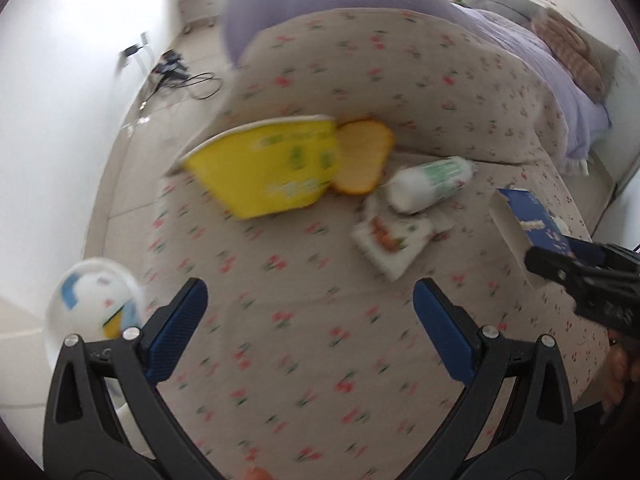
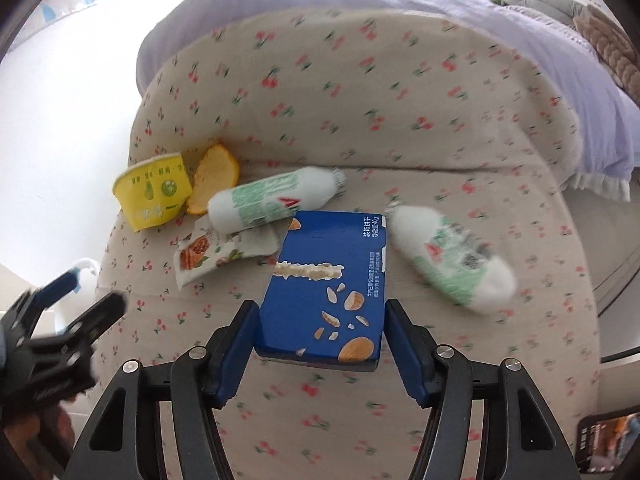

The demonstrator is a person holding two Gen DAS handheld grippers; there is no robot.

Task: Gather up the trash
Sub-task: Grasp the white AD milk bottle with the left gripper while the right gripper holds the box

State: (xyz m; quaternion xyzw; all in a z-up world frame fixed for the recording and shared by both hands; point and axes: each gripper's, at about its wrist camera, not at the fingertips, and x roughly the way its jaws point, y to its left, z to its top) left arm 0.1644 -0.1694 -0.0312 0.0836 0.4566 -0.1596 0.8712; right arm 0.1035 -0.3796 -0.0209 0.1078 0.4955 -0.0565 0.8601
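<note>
Trash lies on a cherry-print cushion (image 1: 304, 344): a yellow paper cup (image 1: 268, 168) on its side, an orange peel (image 1: 364, 156), a white-green bottle (image 1: 428, 184) and a snack wrapper (image 1: 392, 240). My left gripper (image 1: 310, 316) is open and empty, above the cushion short of them. My right gripper (image 2: 320, 340) is shut on a blue biscuit box (image 2: 328, 284), held above the cushion; the box also shows in the left wrist view (image 1: 536, 220). In the right wrist view a second white-green bottle (image 2: 452, 256) lies right of the box, with the cup (image 2: 154, 194), peel (image 2: 214, 178), first bottle (image 2: 272, 200) and wrapper (image 2: 216, 256) to its left.
A white bin with a liner (image 1: 92, 304) stands on the floor left of the cushion. A bed with a lilac cover (image 1: 532, 52) lies behind. Cables (image 1: 180, 76) lie on the floor by the wall. A phone (image 2: 608, 444) sits at the lower right.
</note>
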